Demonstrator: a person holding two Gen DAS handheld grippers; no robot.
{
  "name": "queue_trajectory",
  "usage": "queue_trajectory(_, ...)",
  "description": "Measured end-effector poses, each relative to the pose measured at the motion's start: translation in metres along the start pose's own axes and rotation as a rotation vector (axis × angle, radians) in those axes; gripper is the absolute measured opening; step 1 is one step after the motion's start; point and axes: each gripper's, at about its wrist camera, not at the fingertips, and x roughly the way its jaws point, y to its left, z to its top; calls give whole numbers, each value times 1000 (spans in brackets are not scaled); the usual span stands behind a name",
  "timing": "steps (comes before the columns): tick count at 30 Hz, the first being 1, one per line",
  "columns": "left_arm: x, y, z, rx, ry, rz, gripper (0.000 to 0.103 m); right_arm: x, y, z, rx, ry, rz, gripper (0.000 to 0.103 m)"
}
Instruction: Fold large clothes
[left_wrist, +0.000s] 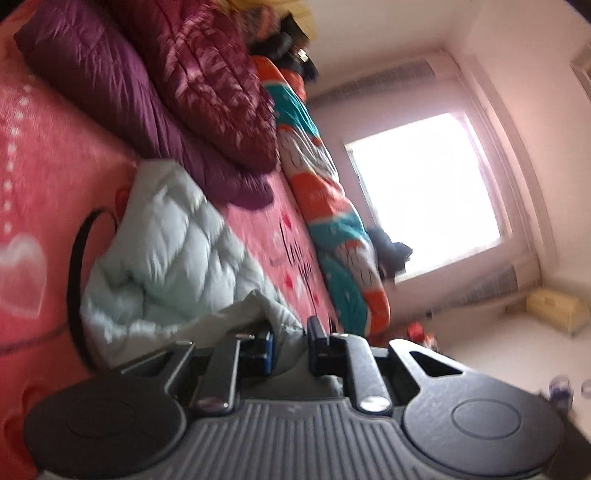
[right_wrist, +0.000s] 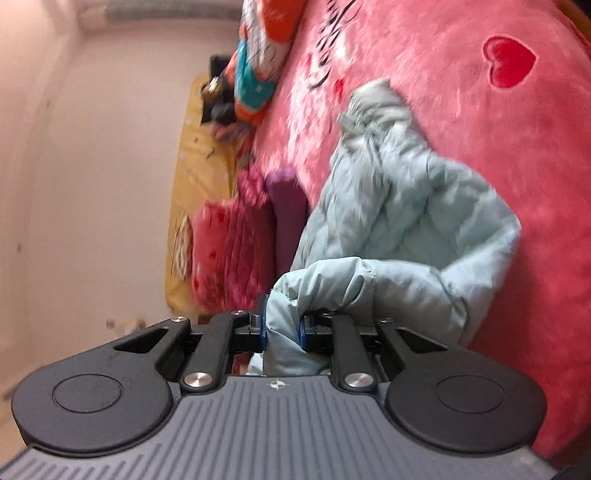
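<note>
The left gripper (left_wrist: 290, 341) pinches a fold of the pale blue puffer jacket (left_wrist: 166, 236), which lies bunched on the pink bedspread (left_wrist: 55, 147). The right gripper (right_wrist: 282, 328) clamps another padded edge of it. That slick, springy quilting could slide out of either pinch, and uneven pulling would twist the fold askew.

Daylight floods in from a blown-out window (left_wrist: 424, 199) — pure white glare, with a soft pink cast on the walls. Both views are motion-blurred and tilted; fisheye bending curves the edges — corners darken.
</note>
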Motion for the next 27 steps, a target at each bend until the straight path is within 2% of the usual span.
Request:
queue_trajectory(7, 39, 18, 46, -96, -80, 121, 15, 18, -11, 42, 139, -146, -10, 20)
queue_trajectory(12, 57, 25, 67, -91, -101, 218, 16, 36, -25, 69, 181, -198, -49, 28)
queue_trajectory(13, 57, 26, 70, -80, -104, 229, 21, 42, -28, 72, 189, -199, -44, 31)
queue_trajectory(14, 57, 24, 73, -68, -114, 240, 32, 45, -30, 75, 192, -199, -43, 41)
queue_trajectory(15, 55, 23, 75, -60, -128, 247, 39, 48, -31, 77, 192, -202, -43, 65)
queue_trajectory(16, 51, 22, 77, -53, -147, 246, 49, 47, -31, 79, 190, -206, -39, 81)
queue_trajectory(17, 45, 20, 79, -42, -168, 237, 53, 51, -30, 81, 189, -213, -19, 103)
queue_trajectory(19, 34, 18, 80, -20, -200, 229, 60, 51, -31, 83, 191, -232, 47, 103)
queue_trajectory(21, 23, 15, 77, 19, -219, 244, 61, 45, -30, 86, 183, -235, 80, 103)
queue_trajectory(25, 13, 12, 59, 140, -193, 298, 61, 28, -23, 87, 139, -258, 127, 103)
queue_trajectory(27, 11, 17, 47, 183, -157, 295, 62, 16, -19, 85, 84, -267, 136, 103)
